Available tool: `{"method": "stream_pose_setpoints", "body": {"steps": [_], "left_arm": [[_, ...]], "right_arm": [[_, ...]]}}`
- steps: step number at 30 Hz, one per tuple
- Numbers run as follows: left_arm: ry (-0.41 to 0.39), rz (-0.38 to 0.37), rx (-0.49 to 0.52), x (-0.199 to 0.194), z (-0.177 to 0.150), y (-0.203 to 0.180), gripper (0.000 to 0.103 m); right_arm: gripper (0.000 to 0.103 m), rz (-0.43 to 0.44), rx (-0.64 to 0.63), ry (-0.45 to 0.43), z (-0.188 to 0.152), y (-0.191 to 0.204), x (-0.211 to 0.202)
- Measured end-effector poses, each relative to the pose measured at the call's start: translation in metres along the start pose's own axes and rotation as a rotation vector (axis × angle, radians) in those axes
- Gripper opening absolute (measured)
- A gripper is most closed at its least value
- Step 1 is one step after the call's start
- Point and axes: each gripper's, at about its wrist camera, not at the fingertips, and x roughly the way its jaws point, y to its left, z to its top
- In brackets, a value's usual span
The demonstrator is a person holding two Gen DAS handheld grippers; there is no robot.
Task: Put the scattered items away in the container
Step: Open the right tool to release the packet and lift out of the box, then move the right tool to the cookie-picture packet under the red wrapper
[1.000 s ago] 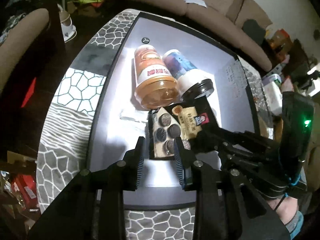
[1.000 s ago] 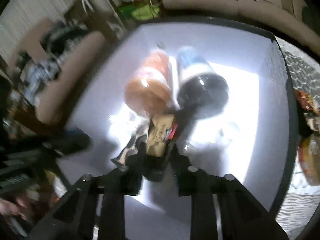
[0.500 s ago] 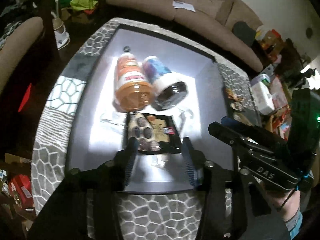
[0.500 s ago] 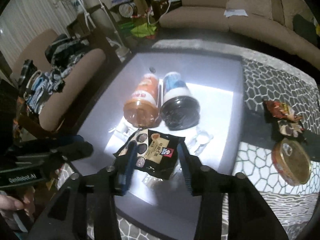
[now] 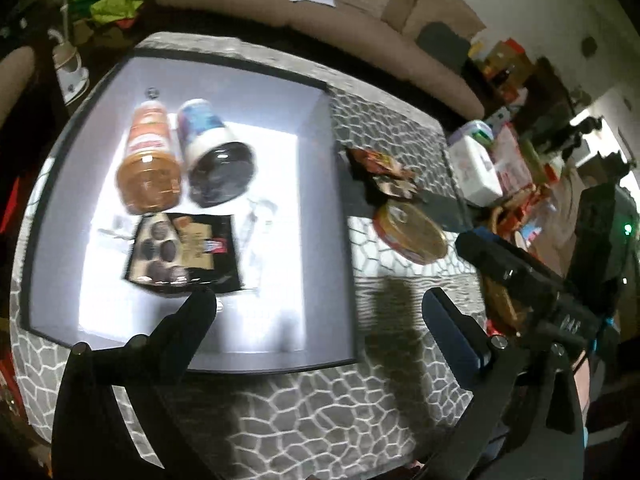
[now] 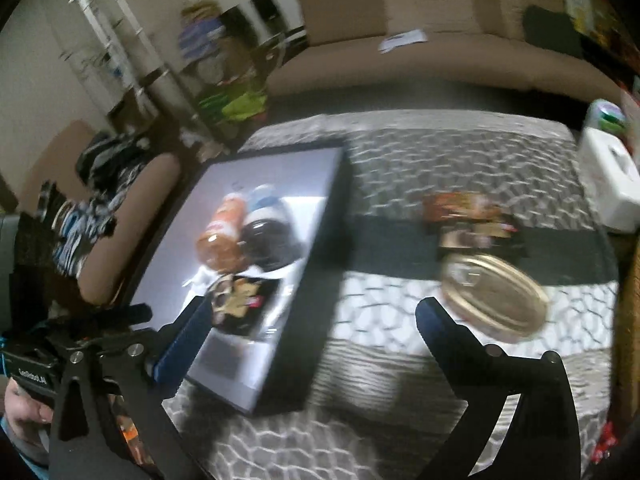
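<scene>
Gold tin (image 5: 410, 233) lies beside snack packets (image 5: 382, 172), outside container (image 5: 340, 216).

The container (image 5: 336, 208) looks like smooth board, matt dark on its rim and pale and bright inside. In it lie an orange bottle (image 5: 149, 168) of glossy clear plastic with a paper-like label, a jar (image 5: 218, 160) with a shiny black lid, and a black snack packet (image 5: 188, 252) of glossy film. The surface (image 5: 320, 412) wears a matt woven cloth printed with a grey and white cell pattern. On it sits a round tin (image 5: 410, 234) with a gold, shiny metal lid, and just beside it crinkled foil wrappers (image 5: 384, 172) in red and brown. Both grippers are matt black plastic with small bright metal screws. The sofa (image 6: 440, 52) is soft tan fabric.
</scene>
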Motion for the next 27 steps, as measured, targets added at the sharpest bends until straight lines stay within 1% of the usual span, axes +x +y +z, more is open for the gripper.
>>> {"method": "stream_pose_setpoints", "body": {"steps": [3,6,11,13,17,19,22,23,25,27], "left_arm": [[0.01,-0.006,0.027,0.01,0.003,-0.028,0.103],[0.025,-0.03,0.045,0.025,0.007,-0.055,0.103],[0.046,-0.096,0.004,0.058,0.025,-0.092,0.103],[0.06,-0.115,-0.017,0.073,0.033,-0.1,0.103],[0.079,-0.112,-0.035,0.11,0.052,-0.115,0.103],[0.101,-0.113,-0.043,0.132,0.06,-0.121,0.103],[0.126,-0.123,-0.079,0.164,0.069,-0.12,0.103],[0.126,-0.113,-0.095,0.173,0.072,-0.117,0.103],[0.106,-0.06,-0.125,0.19,0.075,-0.111,0.103],[0.109,-0.064,-0.158,0.207,0.079,-0.102,0.103]], "right_arm": [[0.103,-0.016,0.065,-0.025,0.002,-0.04,-0.019],[0.103,-0.021,0.129,-0.041,0.004,-0.08,-0.034],[0.103,0.014,0.265,-0.052,0.007,-0.144,-0.043],[0.103,0.008,0.299,-0.051,0.008,-0.165,-0.041],[0.103,0.003,0.338,-0.033,0.012,-0.2,-0.026],[0.103,0.016,0.366,-0.013,0.012,-0.217,-0.014],[0.103,0.069,0.428,0.008,0.013,-0.24,0.009],[0.103,0.083,0.446,0.011,0.014,-0.245,0.015],[0.103,0.119,0.486,0.017,0.015,-0.254,0.031],[0.103,0.156,0.524,0.017,0.016,-0.262,0.048]]}}
